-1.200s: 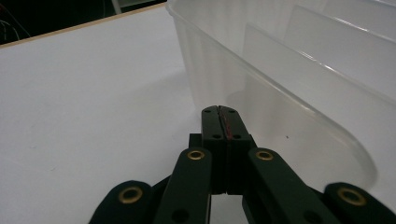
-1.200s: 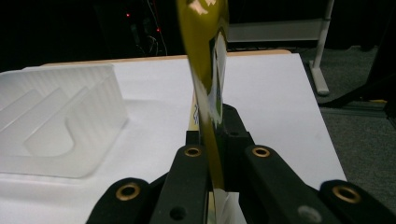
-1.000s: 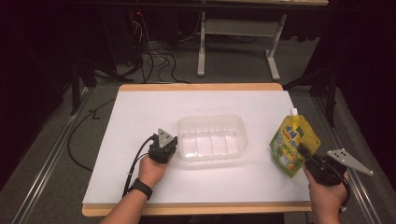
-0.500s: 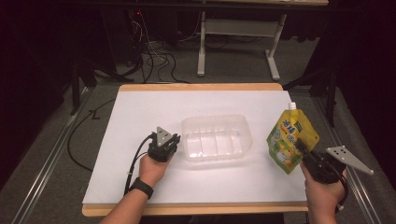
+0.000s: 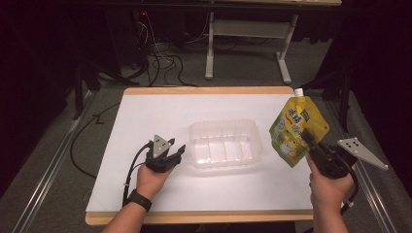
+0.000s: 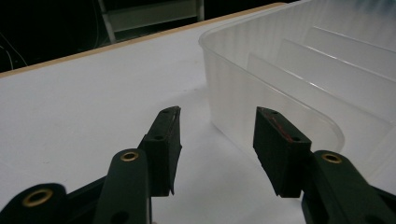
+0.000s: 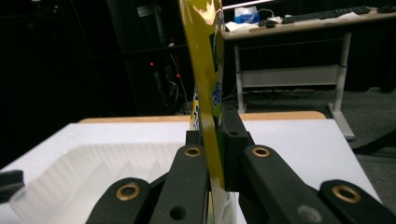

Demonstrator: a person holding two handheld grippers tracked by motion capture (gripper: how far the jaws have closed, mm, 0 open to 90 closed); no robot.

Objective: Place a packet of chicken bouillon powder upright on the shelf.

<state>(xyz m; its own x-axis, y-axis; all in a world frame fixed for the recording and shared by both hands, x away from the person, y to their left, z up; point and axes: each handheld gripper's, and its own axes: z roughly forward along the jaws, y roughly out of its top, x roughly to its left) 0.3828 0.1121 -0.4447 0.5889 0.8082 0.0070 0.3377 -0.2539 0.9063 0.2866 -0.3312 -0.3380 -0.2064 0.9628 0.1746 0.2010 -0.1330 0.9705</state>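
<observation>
A yellow-green drink pouch [image 5: 295, 130] with a white cap is held upright in the air at the table's right side, my right gripper [image 5: 311, 141] shut on its lower edge. In the right gripper view the pouch [image 7: 205, 70] stands edge-on between the closed jaws. A clear plastic container [image 5: 225, 142] with ribbed floor sits at the table's middle. My left gripper [image 5: 176, 154] rests open on the white sheet just left of the container, and in the left gripper view its open jaws stand beside the container's near corner [image 6: 261, 93], nothing between them.
The white sheet [image 5: 145, 116] covers most of the wooden table. Cables [image 5: 155, 53] and a white desk frame [image 5: 248, 43] lie on the floor beyond the far edge. In the right gripper view the container [image 7: 93, 172] lies low at left.
My right gripper has lifted the pouch higher and carried it slightly left toward the container. The left gripper and the container have stayed in place.
</observation>
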